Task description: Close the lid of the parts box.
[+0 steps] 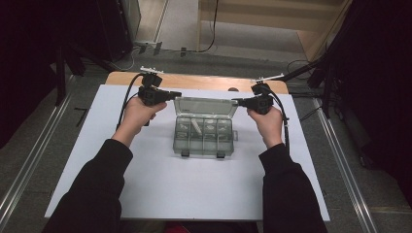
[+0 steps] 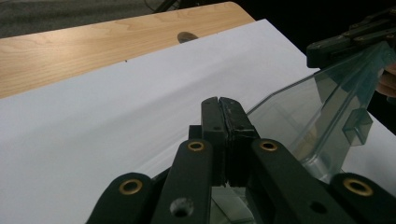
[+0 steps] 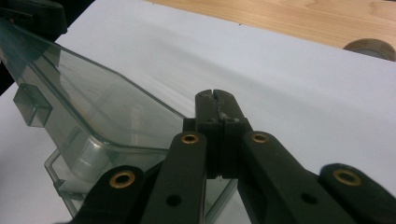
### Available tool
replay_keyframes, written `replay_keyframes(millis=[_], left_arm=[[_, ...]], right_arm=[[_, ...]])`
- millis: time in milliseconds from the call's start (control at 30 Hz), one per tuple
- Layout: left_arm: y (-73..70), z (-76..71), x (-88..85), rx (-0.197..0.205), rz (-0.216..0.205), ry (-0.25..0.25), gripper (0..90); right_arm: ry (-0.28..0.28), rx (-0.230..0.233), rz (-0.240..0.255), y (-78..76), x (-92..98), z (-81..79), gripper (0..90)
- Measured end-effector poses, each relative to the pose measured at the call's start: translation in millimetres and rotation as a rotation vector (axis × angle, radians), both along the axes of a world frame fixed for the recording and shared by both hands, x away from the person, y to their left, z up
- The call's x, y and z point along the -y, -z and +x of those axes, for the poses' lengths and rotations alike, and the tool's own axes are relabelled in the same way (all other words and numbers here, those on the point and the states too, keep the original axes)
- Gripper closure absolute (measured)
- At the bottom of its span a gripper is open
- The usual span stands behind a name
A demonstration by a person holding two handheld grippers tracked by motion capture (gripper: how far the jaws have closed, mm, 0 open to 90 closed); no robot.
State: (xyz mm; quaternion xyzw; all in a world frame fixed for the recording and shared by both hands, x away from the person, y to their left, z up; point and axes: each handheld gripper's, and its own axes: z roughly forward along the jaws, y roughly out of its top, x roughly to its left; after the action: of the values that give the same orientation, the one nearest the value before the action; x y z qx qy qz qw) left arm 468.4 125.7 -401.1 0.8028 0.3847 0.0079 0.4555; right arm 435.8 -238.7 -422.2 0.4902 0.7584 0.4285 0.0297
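Note:
A clear plastic compartment box (image 1: 204,141) lies at the middle of the white sheet (image 1: 145,184), its lid (image 1: 205,106) standing up at the back. A small white piece (image 1: 196,127) lies in one compartment. My left gripper (image 1: 176,94) points inward at the lid's top left corner and my right gripper (image 1: 237,101) at its top right corner. In the left gripper view the jaws (image 2: 219,100) are pressed together, with the lid (image 2: 317,107) just to their right. The right gripper view shows its jaws (image 3: 215,95) shut too, the lid (image 3: 93,107) beside them on the left.
The white sheet covers a wooden table (image 1: 204,81), bare along its back edge, where a small round dark mark (image 1: 233,89) sits. Dark stands and cables surround the table. Both forearms in black sleeves come in from the front.

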Motion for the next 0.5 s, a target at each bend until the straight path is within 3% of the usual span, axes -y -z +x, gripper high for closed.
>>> replay_keyframes(millis=[500], left_arm=[[-2.1, -10.7, -3.9, -0.021, -0.028, 0.041, 88.7]], right_arm=[[-0.023, -0.006, 0.015, -8.1, 4.3, -14.1, 90.0]])
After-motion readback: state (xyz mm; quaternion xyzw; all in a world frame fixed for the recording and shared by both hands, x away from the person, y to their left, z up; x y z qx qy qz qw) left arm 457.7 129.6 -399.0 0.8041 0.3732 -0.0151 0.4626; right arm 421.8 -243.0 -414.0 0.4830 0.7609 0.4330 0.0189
